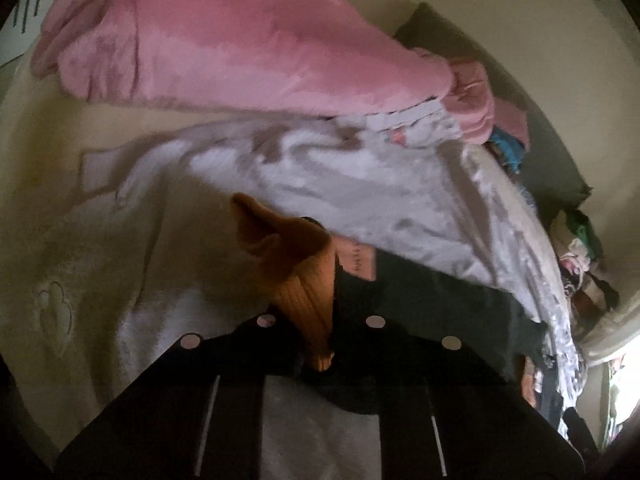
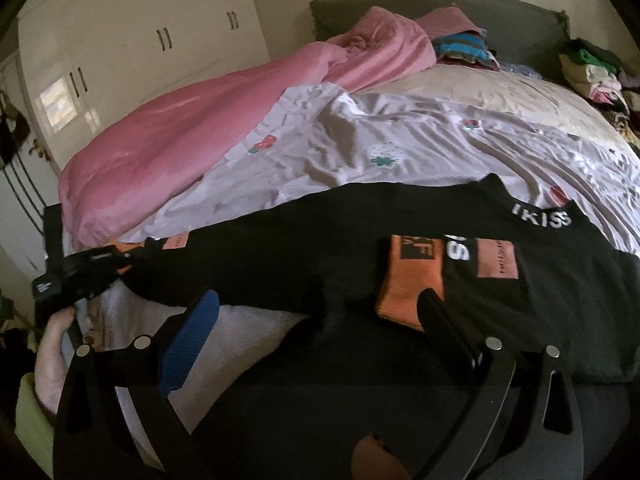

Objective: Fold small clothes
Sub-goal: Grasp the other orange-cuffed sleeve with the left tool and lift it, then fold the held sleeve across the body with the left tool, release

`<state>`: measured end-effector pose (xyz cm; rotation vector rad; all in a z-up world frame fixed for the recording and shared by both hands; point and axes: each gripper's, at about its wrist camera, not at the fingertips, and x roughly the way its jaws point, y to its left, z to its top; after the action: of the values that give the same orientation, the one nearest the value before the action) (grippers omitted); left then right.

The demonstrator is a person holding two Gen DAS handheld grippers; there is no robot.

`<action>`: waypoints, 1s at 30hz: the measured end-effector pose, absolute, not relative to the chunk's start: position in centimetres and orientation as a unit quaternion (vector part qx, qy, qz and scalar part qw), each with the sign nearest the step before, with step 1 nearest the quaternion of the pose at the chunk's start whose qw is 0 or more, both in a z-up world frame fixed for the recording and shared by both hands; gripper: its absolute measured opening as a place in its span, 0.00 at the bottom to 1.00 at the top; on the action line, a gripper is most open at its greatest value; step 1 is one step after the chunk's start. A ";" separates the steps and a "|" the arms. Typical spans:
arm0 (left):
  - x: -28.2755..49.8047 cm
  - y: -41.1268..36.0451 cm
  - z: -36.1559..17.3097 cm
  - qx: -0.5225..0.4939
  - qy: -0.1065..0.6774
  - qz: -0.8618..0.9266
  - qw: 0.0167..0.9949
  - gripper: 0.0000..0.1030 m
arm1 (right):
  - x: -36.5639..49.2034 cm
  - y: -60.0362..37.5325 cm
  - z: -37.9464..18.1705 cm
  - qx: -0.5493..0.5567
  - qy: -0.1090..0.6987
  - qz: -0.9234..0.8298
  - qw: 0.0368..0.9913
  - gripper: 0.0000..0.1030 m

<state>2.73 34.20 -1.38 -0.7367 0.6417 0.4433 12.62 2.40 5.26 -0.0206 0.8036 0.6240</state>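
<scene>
A black garment with orange trim and white "IKISS" lettering [image 2: 360, 248] lies spread across the near edge of the bed. My left gripper [image 1: 316, 320] is shut on its orange ribbed cuff [image 1: 308, 292] and holds that sleeve end out to the left; it also shows in the right wrist view [image 2: 92, 268] at the far left. My right gripper [image 2: 320, 312] is open just above the garment's lower middle, blue-padded finger [image 2: 188, 340] on the left and the other finger [image 2: 444, 316] by an orange patch [image 2: 412, 280].
A white sheet with small flower prints [image 2: 400, 140] and a pink blanket [image 2: 180, 120] cover the bed. Piles of clothes [image 2: 596, 68] sit at the far right by the grey headboard [image 2: 400, 8]. White wardrobe doors [image 2: 140, 40] stand to the left.
</scene>
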 end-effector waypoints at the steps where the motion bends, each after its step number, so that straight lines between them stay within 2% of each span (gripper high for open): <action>1: 2.9 33.9 -0.9 -0.349 0.302 0.206 0.863 0.04 | 12.6 1.9 5.3 -0.004 0.385 0.296 0.874 0.96; 20: 6.2 22.2 10.1 -0.259 0.246 0.093 0.929 0.03 | 12.7 -7.8 6.7 0.079 0.369 0.251 0.891 0.96; 30: 8.6 15.4 12.5 -0.219 0.242 0.036 0.945 0.03 | 12.7 -13.6 7.2 0.112 0.357 0.224 0.900 0.96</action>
<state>8.59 15.36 12.50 -0.4452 0.4929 0.0730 12.70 -13.61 7.17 0.2326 0.7392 0.4646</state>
